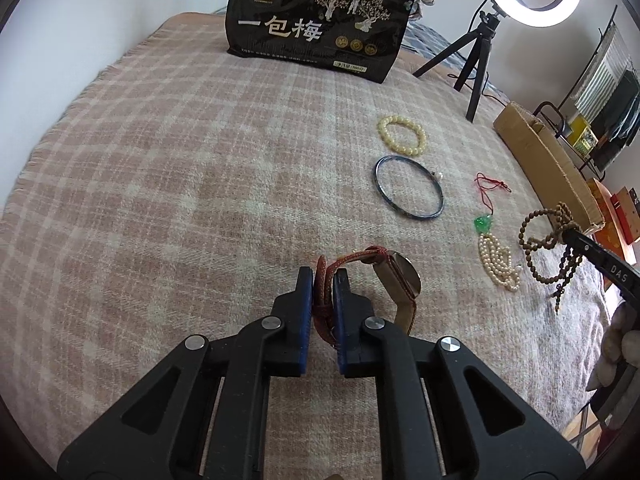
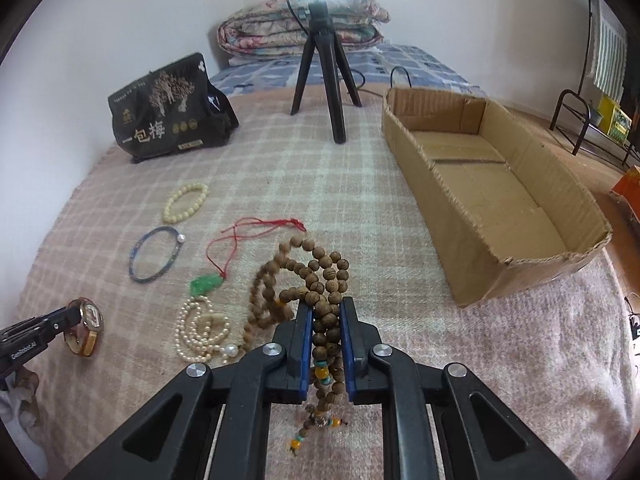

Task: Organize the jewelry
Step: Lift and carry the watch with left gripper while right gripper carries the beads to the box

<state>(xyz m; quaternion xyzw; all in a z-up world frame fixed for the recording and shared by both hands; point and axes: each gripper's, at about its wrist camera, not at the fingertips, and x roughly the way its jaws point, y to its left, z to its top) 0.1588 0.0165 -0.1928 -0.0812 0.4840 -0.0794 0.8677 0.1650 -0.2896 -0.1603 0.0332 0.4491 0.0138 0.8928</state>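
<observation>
My left gripper point(image 1: 323, 280) is shut on the red strap of a wristwatch point(image 1: 400, 276) with a gold case, just above the plaid blanket. Over at the right, my right gripper point(image 2: 326, 306) is shut on a string of brown wooden beads point(image 2: 316, 280), whose loops hang over and below the jaws. On the blanket lie a cream bead bracelet point(image 2: 186, 201), a blue bangle point(image 2: 156, 254), a green pendant on a red cord point(image 2: 206, 285) and a coiled pearl necklace point(image 2: 202, 330). An open cardboard box point(image 2: 472, 256) stands to the right.
A black printed bag point(image 1: 318, 20) stands at the far edge of the bed. A ring light on a black tripod point(image 2: 320, 60) stands behind the jewelry, beside the box. Folded quilts point(image 2: 300, 26) lie at the head of the bed. A metal rack point(image 2: 580, 120) stands off the right side.
</observation>
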